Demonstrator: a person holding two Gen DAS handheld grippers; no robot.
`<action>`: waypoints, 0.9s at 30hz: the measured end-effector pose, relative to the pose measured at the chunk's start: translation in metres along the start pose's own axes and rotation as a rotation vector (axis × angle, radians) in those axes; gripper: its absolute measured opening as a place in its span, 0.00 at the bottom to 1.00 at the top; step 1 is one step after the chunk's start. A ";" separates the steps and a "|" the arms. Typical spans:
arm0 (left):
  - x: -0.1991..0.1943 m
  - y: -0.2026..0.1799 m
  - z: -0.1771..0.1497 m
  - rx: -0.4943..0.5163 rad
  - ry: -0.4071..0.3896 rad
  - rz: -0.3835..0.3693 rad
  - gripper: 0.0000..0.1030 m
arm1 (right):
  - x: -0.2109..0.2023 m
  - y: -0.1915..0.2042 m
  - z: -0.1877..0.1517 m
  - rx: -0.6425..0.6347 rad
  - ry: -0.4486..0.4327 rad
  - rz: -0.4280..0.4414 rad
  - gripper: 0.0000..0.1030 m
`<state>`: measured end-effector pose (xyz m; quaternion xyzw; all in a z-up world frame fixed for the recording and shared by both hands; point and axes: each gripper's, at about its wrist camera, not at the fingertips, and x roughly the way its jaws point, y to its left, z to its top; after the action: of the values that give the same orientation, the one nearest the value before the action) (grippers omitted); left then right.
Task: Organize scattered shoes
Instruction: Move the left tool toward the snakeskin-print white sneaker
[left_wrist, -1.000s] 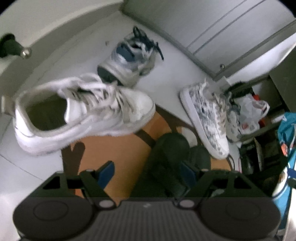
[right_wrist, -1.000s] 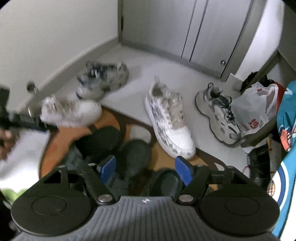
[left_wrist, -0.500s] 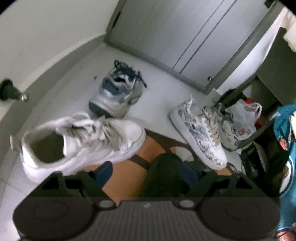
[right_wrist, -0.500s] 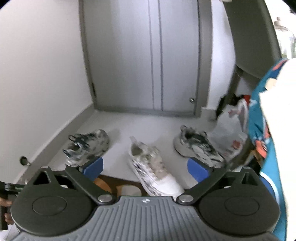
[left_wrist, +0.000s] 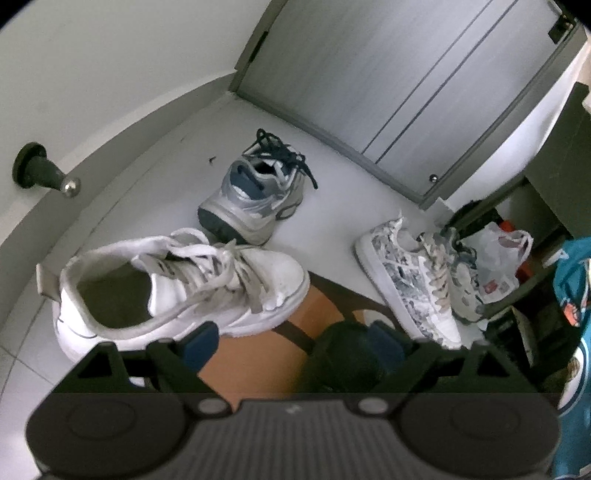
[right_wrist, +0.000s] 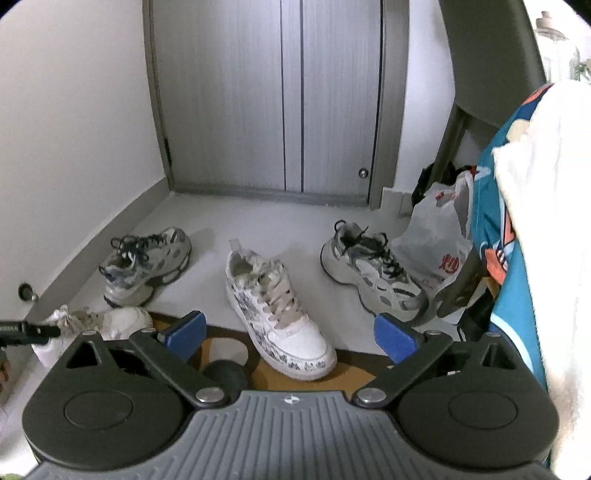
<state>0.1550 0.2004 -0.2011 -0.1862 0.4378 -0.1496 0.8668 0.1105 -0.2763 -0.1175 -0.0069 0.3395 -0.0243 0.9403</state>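
Entry floor (left_wrist: 343, 206), white sneaker (left_wrist: 177, 280) beside left tool (left_wrist: 291, 341)

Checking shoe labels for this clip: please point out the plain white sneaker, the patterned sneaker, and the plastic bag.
plain white sneaker (left_wrist: 269, 269), left wrist view, toe cap.
patterned sneaker (right_wrist: 291, 339), right wrist view, toe.
plastic bag (right_wrist: 439, 236), right wrist view, front face.

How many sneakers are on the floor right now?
4: white sneaker nearest left, grey-blue sneaker by the wall, patterned sneaker centre, grey sneaker beside the plastic bag. Others may be hidden.
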 end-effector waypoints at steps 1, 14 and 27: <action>0.003 0.000 -0.001 0.004 0.009 0.011 0.87 | 0.002 -0.003 -0.001 -0.003 0.006 0.004 0.97; 0.019 -0.012 -0.008 0.094 0.044 0.040 0.87 | 0.029 -0.044 -0.016 -0.045 0.081 0.007 0.97; 0.031 -0.051 0.011 0.128 0.042 0.059 0.87 | 0.040 -0.047 -0.008 0.002 0.355 -0.122 0.97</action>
<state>0.1768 0.1445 -0.1942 -0.1144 0.4509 -0.1554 0.8715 0.1345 -0.3253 -0.1482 -0.0220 0.4991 -0.0827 0.8623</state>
